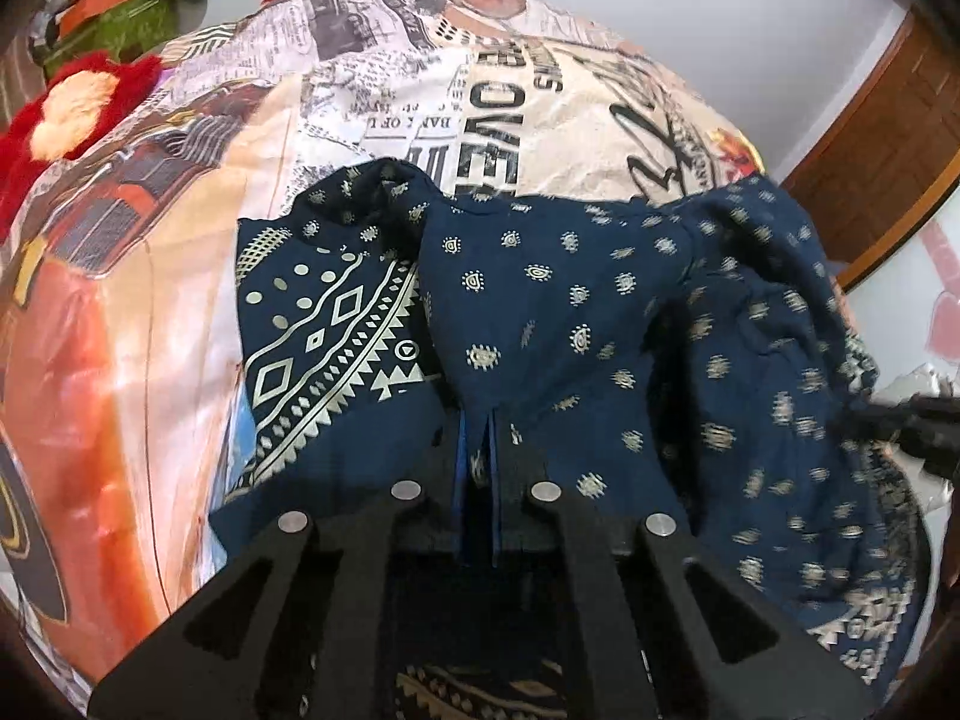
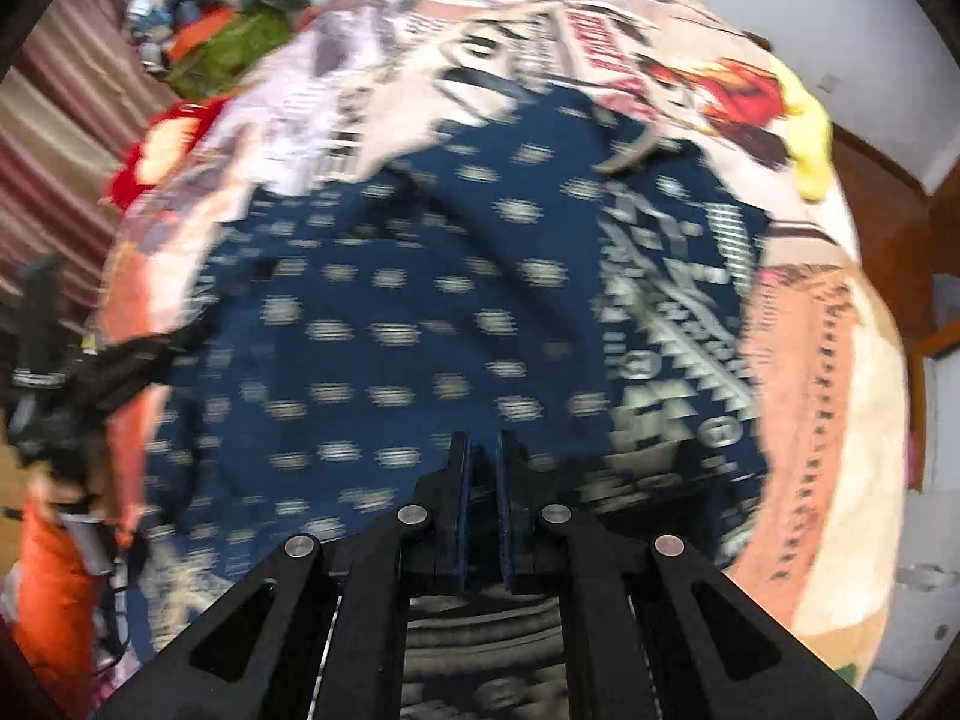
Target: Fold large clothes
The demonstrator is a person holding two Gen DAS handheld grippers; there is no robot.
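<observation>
Left gripper (image 1: 479, 438): jaws pressed together, pinching a peak of the navy printed garment (image 1: 558, 324). Right gripper (image 2: 483, 450): jaws also together over the same cloth; heavy blur, so whether fabric sits between the pads I cannot tell. Garment lies rumpled on the printed bedspread (image 1: 540, 114), patterned border to the left in the left wrist view, a raised fold at its right. Judgement: to fold cleanly, keep both pinches firm, hold the edge taut and lay it flat. Both grippers point steeply downward at the bed.
</observation>
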